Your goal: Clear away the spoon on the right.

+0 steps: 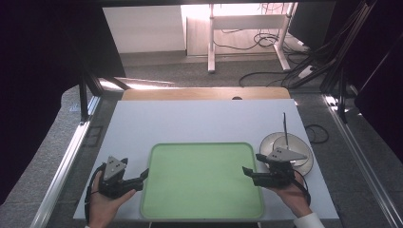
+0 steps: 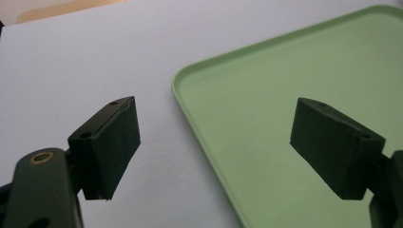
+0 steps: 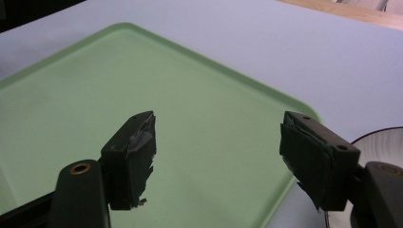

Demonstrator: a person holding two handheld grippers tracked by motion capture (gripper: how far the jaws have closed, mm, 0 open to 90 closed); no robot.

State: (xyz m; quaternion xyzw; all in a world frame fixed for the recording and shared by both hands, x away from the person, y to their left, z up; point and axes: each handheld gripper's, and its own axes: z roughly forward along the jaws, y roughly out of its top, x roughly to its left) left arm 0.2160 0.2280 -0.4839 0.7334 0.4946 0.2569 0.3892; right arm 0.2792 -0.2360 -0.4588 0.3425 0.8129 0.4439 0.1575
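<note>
**Desk:** What do I run under this one?

**Operator:** I have both claws low over the white bench [image 1: 199, 121], one at each side of the green tray [image 1: 202, 180]. My left claw [image 1: 144, 175] sits at the tray's left edge, tips just reaching the rim. In the left gripper view the jaws stand wide apart with nothing between them; the tray's rounded corner [image 2: 183, 78] lies ahead, between the two pads, one pad over bare bench and the other over the green surface.

**Desk:** And the right?

**Operator:** My right claw [image 1: 246, 171] points in over the tray's right edge, also spread wide and gripping nothing. In the right gripper view its worn, taped pads [image 3: 142, 142] hang over the tray [image 3: 119, 95], with the tray's far corner beyond the pad on that view's right.

**Desk:** Anything else on the bench?

**Operator:** A white plate [image 1: 273, 141] lies just behind the right claw, outside the tray, with a thin dark utensil [image 1: 285, 128] resting on it, handle pointing away from me. The plate's rim [image 3: 380, 140] edges in beside that same pad. I can't tell what kind of utensil it is. A hand [image 1: 107, 202] holds each tool from below.
</note>
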